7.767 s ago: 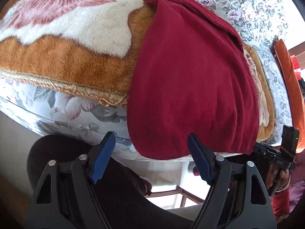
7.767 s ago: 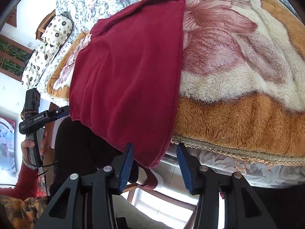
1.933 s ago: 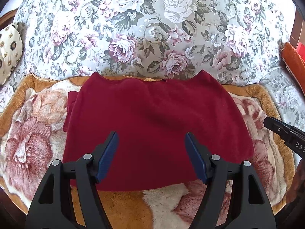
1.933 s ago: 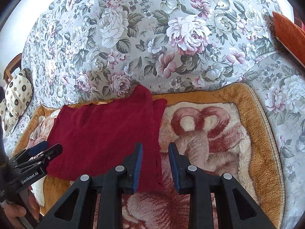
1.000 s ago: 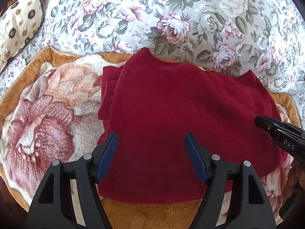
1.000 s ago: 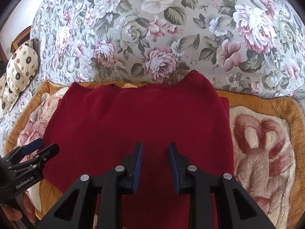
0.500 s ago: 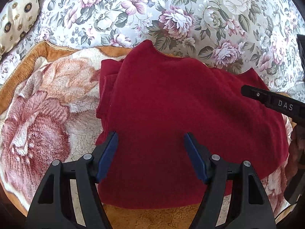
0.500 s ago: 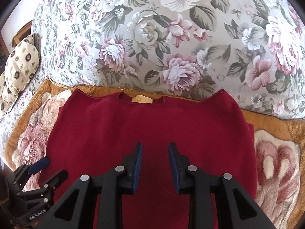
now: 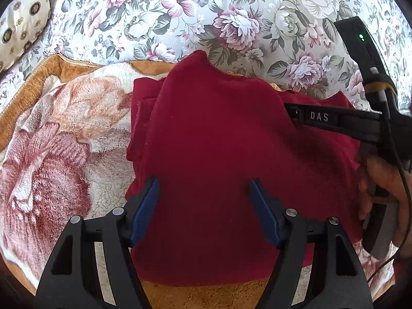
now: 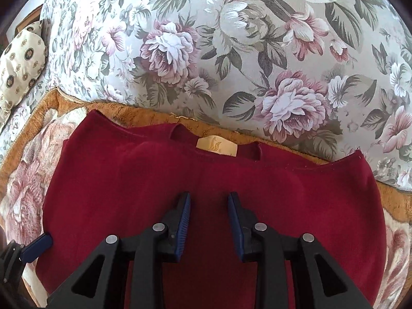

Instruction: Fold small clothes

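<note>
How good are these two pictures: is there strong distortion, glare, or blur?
Left wrist view: strong fisheye bending with dark corners; the sofa cover looks washed out at the top right, and the red garment is sharp. Right wrist view: the same bending; the label is readable as a shape, with no visible motion blur.

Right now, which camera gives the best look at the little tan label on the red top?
The right wrist view: the tan label sits unobstructed at the neckline of the red top. In the left wrist view only a tan sliver shows there, behind a fold.
</note>
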### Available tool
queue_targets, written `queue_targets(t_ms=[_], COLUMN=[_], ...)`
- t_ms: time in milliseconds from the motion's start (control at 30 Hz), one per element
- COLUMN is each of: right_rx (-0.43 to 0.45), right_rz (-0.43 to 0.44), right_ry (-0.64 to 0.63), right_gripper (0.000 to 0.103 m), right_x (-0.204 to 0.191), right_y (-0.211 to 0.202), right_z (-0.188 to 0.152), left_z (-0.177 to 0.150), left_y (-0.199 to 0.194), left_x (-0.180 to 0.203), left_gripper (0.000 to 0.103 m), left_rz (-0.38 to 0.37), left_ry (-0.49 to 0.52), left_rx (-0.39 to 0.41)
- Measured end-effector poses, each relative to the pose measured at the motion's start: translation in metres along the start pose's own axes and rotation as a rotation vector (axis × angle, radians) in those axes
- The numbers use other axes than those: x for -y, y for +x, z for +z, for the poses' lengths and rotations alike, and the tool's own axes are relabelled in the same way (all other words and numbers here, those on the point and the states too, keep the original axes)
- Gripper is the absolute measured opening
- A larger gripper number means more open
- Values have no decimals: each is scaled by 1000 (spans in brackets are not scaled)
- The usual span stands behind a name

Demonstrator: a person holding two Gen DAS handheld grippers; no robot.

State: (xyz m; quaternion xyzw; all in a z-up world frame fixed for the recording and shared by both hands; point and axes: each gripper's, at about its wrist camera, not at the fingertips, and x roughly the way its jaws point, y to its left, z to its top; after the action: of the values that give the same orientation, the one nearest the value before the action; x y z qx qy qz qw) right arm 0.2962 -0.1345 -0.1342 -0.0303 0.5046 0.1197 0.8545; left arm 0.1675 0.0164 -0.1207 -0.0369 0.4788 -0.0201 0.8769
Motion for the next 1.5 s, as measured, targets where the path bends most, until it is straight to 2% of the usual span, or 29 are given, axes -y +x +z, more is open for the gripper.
queue_targets(t_ms=[67,200,300,400,567,767,900,1033,1200,1367,1500], right_rx=[-9,26,33,29,-25,-24,-14,27,104,81,92], right_rz=[3,38,90,118,94,78,122,98,23,-20,4], right_ry=[10,-14,-17,-11,-25,-37,-15,-27,39,104,112], right_gripper=[27,27,27,27,27,31,31,31,31,31,31], right_x=[1,-3,-10,-21,-38,-44,-30,-5,53,104,113], right_y=[-4,-26,-32,-25,4,20,0,-36,-80,-79,-68], right_z=[2,-4,-4,5,16,25,15,-15,-53,-67,-74], left_z=[0,0,0,-1,0,1,0,2,14,28,29], left_y=[0,0,-1,-2,-1,0,-1,-4,3,22,39], left_x=[0,0,0,0,1,-2,-2,-5,-8,-17,-16], left_gripper=[72,72,72,72,72,72,72,72,72,72,72], left_rz=[-3,-4,-5,-4,-6,-20,-21,-36,-29,6,34], left_ry=[0,-3,-9,-13,-7,-12,-20,-53,-79,-102,-91], left_rx=[0,1,-1,-3,-6,-7,2,15,29,14,-20])
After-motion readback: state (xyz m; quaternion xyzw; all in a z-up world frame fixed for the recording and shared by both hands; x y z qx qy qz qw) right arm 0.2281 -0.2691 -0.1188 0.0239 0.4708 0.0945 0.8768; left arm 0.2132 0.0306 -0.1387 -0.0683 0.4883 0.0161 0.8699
